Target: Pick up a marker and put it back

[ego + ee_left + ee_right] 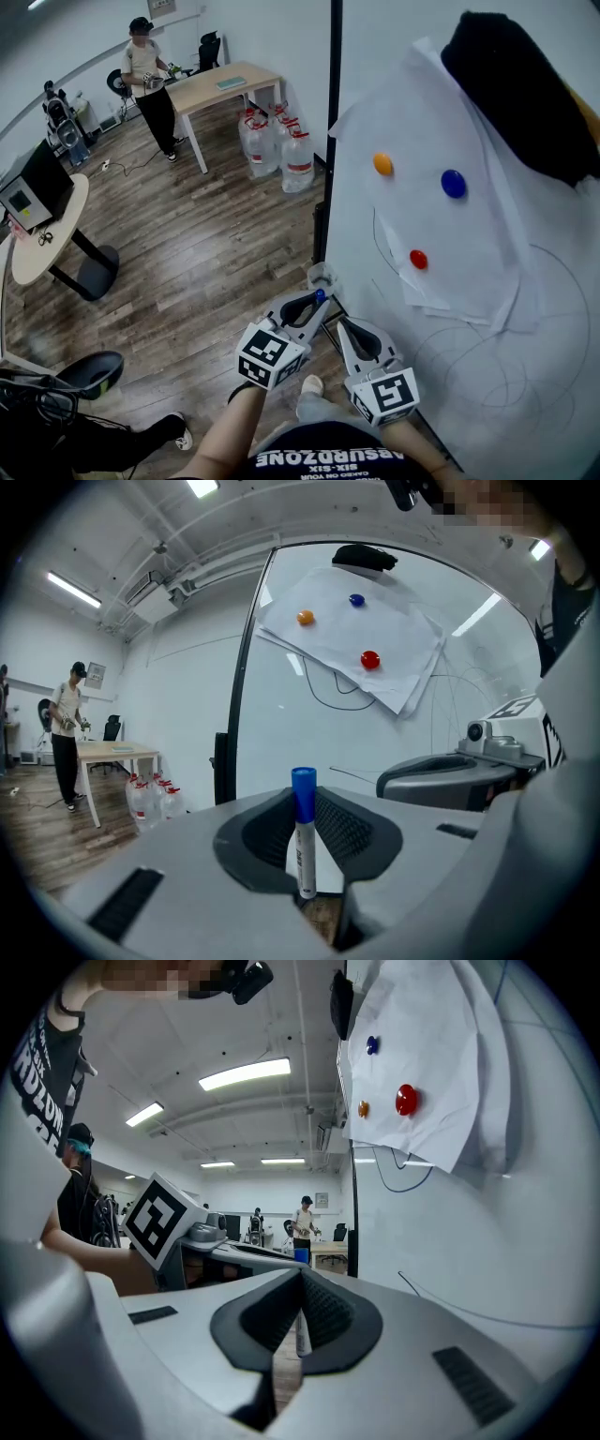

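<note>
A white marker with a blue cap (303, 836) stands upright between the jaws of my left gripper (303, 803), which is shut on it. In the head view the left gripper (319, 302) holds the marker (320, 296) low beside the left edge of the whiteboard (525, 375). My right gripper (342, 323) sits just right of it, close to the board, jaws together with nothing in them. In the right gripper view its pads (323, 1312) meet, and the marker's blue cap (300, 1256) shows just beyond my right gripper (300, 1279).
Paper sheets (441, 244) hang on the whiteboard under orange (382, 164), blue (453, 183) and red (418, 259) magnets, with a black cloth (516, 84) above. A black post (330, 141) edges the board. Water bottles (277, 145), a table (220, 89) and a person (150, 84) stand farther off.
</note>
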`<state>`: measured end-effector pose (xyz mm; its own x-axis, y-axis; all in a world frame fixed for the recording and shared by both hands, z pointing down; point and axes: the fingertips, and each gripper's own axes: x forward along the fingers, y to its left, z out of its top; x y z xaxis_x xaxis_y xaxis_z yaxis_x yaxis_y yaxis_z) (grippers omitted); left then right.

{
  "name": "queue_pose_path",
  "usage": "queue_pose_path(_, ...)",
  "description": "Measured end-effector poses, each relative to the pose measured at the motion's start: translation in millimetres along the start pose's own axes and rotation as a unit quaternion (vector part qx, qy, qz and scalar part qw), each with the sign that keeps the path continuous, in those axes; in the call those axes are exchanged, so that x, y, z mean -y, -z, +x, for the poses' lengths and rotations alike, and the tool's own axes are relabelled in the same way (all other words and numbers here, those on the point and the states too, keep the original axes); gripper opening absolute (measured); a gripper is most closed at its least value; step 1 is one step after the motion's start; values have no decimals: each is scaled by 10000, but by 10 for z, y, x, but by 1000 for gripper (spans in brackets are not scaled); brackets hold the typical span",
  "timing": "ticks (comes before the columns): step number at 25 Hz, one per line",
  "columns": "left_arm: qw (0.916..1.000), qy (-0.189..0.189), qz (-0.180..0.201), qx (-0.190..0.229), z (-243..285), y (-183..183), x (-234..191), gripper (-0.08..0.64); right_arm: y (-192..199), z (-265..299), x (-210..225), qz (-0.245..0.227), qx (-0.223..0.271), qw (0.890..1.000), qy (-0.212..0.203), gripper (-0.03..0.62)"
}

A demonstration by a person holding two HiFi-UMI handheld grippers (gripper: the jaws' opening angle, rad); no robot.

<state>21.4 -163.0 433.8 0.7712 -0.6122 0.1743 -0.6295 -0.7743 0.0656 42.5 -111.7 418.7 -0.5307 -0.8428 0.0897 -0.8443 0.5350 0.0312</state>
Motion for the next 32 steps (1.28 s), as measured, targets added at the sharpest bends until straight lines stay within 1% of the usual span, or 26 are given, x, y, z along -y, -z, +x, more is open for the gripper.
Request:
queue_pose_path(8, 9997, -64, 228, -76, -154, 43, 148, 71, 19, -69, -75, 17, -17, 10000, 2, -2)
queue_pose_path(21, 9998, -60, 208, -46, -282, 89, 243, 71, 41, -135, -130, 8, -42, 10000, 21, -2)
queue_pose_path(32, 9998, -55, 211, 20, -286, 32, 260, 72, 30, -169, -116, 16, -52, 10000, 56, -2)
